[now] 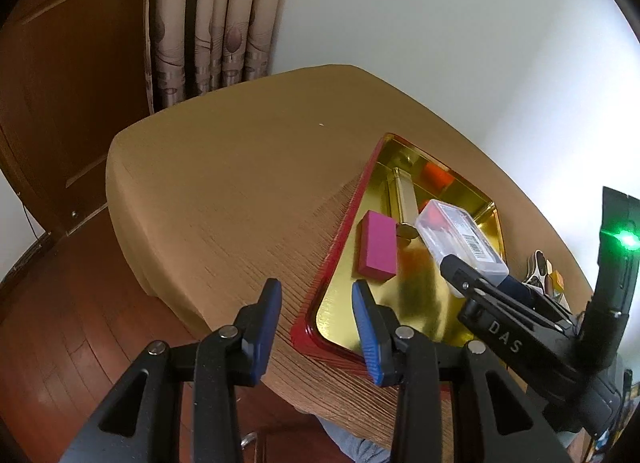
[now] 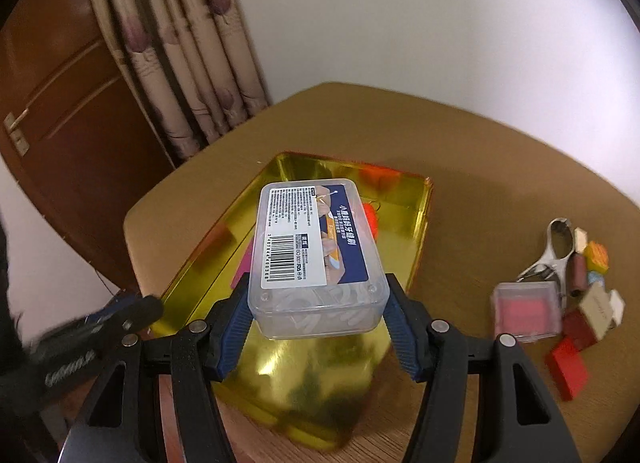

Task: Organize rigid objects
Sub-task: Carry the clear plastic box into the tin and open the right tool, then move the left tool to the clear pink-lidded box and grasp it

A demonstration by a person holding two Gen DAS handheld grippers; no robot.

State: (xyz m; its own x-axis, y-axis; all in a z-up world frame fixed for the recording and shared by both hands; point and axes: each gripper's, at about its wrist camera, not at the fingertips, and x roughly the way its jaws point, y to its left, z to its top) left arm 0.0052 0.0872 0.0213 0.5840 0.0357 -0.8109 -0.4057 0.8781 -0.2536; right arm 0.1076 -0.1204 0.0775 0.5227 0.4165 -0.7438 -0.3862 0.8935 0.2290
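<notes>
Now my right gripper (image 2: pixel 318 319) clamps the clear plastic labelled box (image 2: pixel 316 251) above the gold red-rimmed tray (image 2: pixel 420 223). My left gripper (image 1: pixel 316 327) gapes empty over the tray's near corner, with bare tan desk (image 1: pixel 224 183) leftward.

Box (image 2: pixel 318 259) held above the tray (image 2: pixel 420 223) — small items (image 2: pixel 568 295) clustered on the table (image 2: pixel 480 167), right of it.

I have my right gripper (image 2: pixel 318 317) raised, its blue-padded jaws pressed against both sides of a clear plastic box (image 2: pixel 316 251) it carries, while my left gripper (image 1: pixel 316 327) sits low at the near left, jaws parted and holding nothing.
</notes>
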